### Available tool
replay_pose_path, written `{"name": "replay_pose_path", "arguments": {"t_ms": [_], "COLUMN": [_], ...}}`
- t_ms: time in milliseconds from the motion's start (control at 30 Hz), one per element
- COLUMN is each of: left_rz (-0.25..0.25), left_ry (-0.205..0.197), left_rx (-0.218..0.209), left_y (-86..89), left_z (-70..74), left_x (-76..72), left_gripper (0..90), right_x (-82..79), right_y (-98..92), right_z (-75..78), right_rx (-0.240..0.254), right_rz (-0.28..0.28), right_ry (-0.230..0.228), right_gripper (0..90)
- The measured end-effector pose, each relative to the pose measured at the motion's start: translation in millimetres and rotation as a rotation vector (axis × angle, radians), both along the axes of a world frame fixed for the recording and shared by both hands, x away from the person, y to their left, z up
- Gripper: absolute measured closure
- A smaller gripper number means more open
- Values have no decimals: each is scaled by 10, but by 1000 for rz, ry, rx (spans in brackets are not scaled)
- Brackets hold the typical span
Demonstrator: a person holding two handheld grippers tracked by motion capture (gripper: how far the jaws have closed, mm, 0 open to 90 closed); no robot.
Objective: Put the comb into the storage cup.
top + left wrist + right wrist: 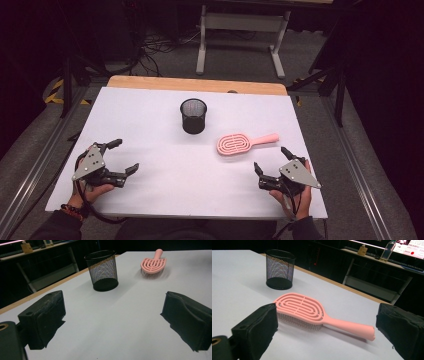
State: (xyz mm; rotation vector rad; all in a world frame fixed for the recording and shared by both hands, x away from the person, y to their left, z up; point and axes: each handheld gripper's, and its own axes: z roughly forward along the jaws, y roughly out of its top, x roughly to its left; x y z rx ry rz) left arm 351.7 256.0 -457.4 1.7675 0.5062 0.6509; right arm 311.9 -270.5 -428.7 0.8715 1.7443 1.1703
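1. Both grippers sit low in the high view, nothing picked up. The left gripper [121,156] rests at lower left, jaws spread wide and empty, a hand wrapped round it.

2. The right gripper [272,160] waits at lower right, jaws just as wide, holding nothing. It points up the frame toward the pink hairbrush [240,142].

3. That brush lies flat on the table right of centre in the high view, bristles down, handle running off toward the right edge. In the right gripper view it lies across the middle of the frame between the two black jaws but farther off, touching neither.

4. The black mesh cup [193,115] stands upright above centre, up and left of the brush, near it but apart. From the left gripper view, looking through the mesh, it seems empty, though the dark bottom makes that hard to swear to.

5. So my read: the work is at its very start. Brush not yet gripped, not lifted, not in the cup, if the cup is where it goes. Everything is left to do.

6. The surface is a white board [150,200], matte and bare, with a wooden table edge [197,84] showing along its top side.

7. Around it the room is dark: grey floor, tangled cables at top left, a pale metal table frame [242,30] at top centre.
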Motion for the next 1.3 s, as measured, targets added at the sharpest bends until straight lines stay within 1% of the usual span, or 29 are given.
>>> {"name": "replay_pose_path", "arguments": {"t_ms": [67,133,200,233,367,400,433,467,567,667,700,767,833,867,900,933,1000,1067,1100,1133,1167,1200,1300], "left_rz": [-4,-4,-6,-3,-9,-12,-12,-10,-14,-15,-12,4,6,12,12,12,16,15,29,29,34,34,31], "left_ry": [-3,0,2,2,9,2,2,-11,-12,-13,-11,-18,-12,-10,-10,-10,-11,-8,-8,-8,-7,-3,-4], "left_rx": [1,2,-1,4,11,12,12,16,13,14,15,29,18,26,26,23,24,25,31,31,32,30,32], "left_y": [2,0,-1,1,12,14,14,12,12,9,10,10,16,19,19,21,21,19,9,9,7,7,8], "left_z": [-4,-7,-14,-21,-35,-35,-35,-26,-19,-22,-23,-26,-33,-33,-33,-32,-27,-25,-28,-28,-28,-28,-34], "left_x": [4,5,7,13,15,7,7,-8,-17,-8,-7,-7,-3,2,2,3,2,2,9,9,13,14,17], "left_gripper": [60,60,56,54,52,51,52,52,52,53,53,62,67,66,66,67,67,67,70,70,70,72,73], "right_x": [-1,-6,-11,-7,10,9,5,-6,-33,-37,-40,-57,-74,-80,-80,-80,-83,-86,-89,-84,-84,-77,-28], "right_y": [-4,-8,10,38,68,72,81,94,124,128,128,131,140,149,149,155,148,143,138,136,136,132,132], "right_z": [0,10,18,20,3,-3,-6,-10,-8,-5,-2,10,28,32,32,28,34,46,62,75,75,89,135], "right_rx": [-1,21,20,11,-6,-2,-3,-11,-26,-27,-28,-32,-34,-35,-35,-38,-29,-19,-16,-11,-11,-5,1], "right_rz": [3,59,69,82,82,84,91,96,100,101,105,104,106,108,108,104,105,119,129,133,133,139,139], "right_ry": [0,10,10,9,4,2,6,-1,-17,-23,-25,-43,-59,-62,-62,-62,-63,-70,-76,-74,-74,-73,-62], "right_gripper": [46,28,36,49,92,98,98,98,96,88,80,80,80,82,82,106,161,247,295,318,318,344,475]}}
